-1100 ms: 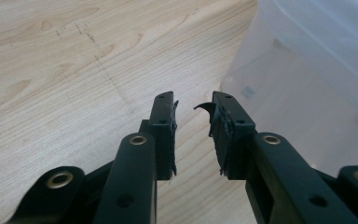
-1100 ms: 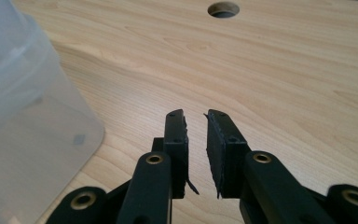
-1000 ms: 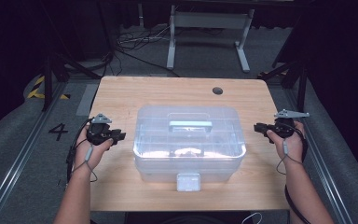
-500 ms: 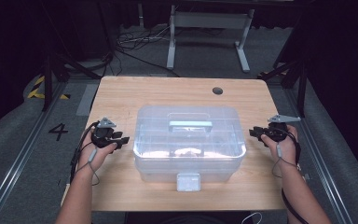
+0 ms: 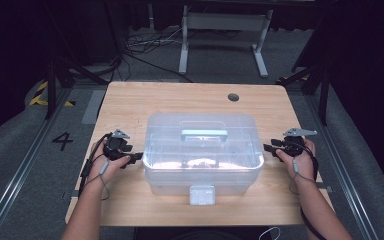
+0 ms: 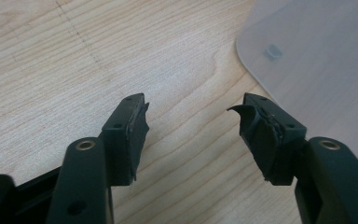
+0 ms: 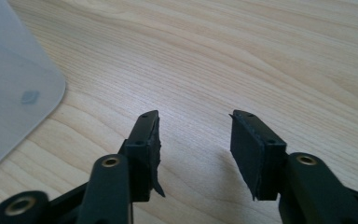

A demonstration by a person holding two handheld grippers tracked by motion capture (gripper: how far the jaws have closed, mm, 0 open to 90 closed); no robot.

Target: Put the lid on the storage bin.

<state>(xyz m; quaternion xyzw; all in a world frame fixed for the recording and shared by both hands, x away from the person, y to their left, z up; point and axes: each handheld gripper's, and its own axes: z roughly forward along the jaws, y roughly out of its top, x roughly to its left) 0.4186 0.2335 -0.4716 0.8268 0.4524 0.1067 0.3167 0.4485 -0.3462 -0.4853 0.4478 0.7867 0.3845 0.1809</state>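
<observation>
Two grippers, one at each end of the clear plastic box (image 5: pixel 202 150), and neither has a hold on it yet. I bring the left gripper (image 5: pixel 132 158) in just beside the box's left wall; its jaws have just been opening and stand wide with only bare table (image 6: pixel 74 56) between them. Same story on my right gripper (image 5: pixel 270 149): jaws just spread wide, nothing between them, a corner of the box (image 7: pixel 14 88) off to one side. Box sits mid-table, lid on, handle (image 5: pixel 204 134) flat, front latch (image 5: pixel 202 194) seemingly shut. By my reckoning the approach is about done; gripping and whatever comes after are all left.
</observation>
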